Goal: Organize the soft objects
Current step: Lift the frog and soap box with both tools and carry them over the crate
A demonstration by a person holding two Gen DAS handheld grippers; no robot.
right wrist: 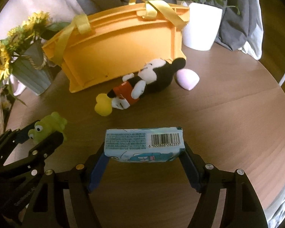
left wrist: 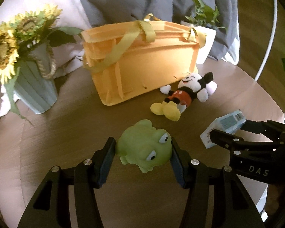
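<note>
My left gripper [left wrist: 143, 148] is shut on a green frog toy [left wrist: 142, 144], held just above the round wooden table [left wrist: 66, 125]. The frog also shows in the right wrist view [right wrist: 47, 128]. My right gripper [right wrist: 144, 148] is shut on a pale blue tissue pack [right wrist: 142, 142] with a barcode, seen in the left wrist view too [left wrist: 224, 127]. A Mickey Mouse plush [left wrist: 184, 93] lies on the table against the orange basket [left wrist: 138, 60] with yellow straps. In the right wrist view the plush [right wrist: 142, 83] lies beside a small pink soft object [right wrist: 187, 79].
A grey vase of sunflowers [left wrist: 28, 72] stands left of the basket. A white pot with a green plant [right wrist: 201, 26] stands at its right. Grey and white cloth [left wrist: 123, 1] hangs behind. The table edge curves at the right [right wrist: 279, 98].
</note>
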